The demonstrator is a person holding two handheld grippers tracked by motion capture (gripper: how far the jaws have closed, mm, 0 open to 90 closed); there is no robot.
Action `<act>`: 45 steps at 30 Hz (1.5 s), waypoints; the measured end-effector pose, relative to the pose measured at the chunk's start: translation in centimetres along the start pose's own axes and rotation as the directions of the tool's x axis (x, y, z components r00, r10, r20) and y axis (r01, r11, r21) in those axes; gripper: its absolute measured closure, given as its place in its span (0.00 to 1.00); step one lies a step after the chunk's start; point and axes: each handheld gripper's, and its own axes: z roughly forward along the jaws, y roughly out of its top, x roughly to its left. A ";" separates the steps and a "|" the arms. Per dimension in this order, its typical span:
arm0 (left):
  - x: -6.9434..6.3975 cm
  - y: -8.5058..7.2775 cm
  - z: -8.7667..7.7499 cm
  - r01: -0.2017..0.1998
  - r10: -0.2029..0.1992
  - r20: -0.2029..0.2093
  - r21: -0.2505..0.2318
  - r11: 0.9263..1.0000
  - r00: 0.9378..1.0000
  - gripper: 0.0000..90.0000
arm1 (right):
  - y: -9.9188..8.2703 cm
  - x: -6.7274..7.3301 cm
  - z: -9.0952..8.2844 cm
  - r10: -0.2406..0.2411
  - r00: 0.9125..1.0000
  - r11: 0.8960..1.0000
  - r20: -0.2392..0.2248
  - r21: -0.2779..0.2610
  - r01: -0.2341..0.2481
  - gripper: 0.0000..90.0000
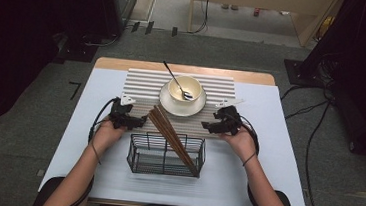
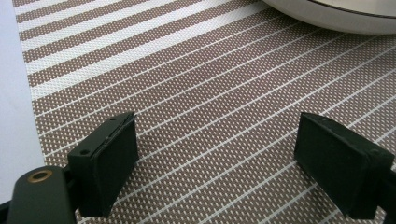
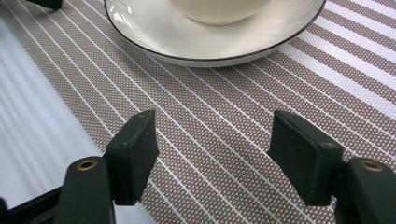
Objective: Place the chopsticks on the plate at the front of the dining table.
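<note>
grippers: left gripper [image 1: 139, 122] open, right gripper [image 1: 208, 127] open, nothing between; chopsticks [image 1: 170, 136] between, saucer [image 1: 198, 109] edge near.

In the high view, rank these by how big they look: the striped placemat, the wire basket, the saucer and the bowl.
Largest to smallest, as they look in the high view:
1. striped placemat
2. wire basket
3. saucer
4. bowl
The basket sits nearer the camera than the saucer, which may enlarge it somewhat, but the gap looks clear.

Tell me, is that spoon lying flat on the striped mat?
No, the spoon rests in the cream bowl on the white plate, its handle sticking out over the rim toward the table's far side.
</note>
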 end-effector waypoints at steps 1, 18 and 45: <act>0.0 0.0 0.0 0.000 0.000 0.000 0.000 1.000 1.000 0.15 | 0.0 0.1 0.0 0.001 1.000 1.000 0.000 0.002 -0.001 0.37; 0.0 0.0 0.0 -0.002 0.002 -0.001 0.000 1.000 1.000 0.15 | 0.4 0.6 -0.7 0.016 1.000 0.999 -0.015 0.039 -0.015 0.43; 0.0 0.0 0.0 -0.001 0.001 -0.001 0.003 1.000 1.000 0.15 | 2.2 2.9 -2.7 -0.012 0.999 1.000 -0.052 0.024 0.013 0.44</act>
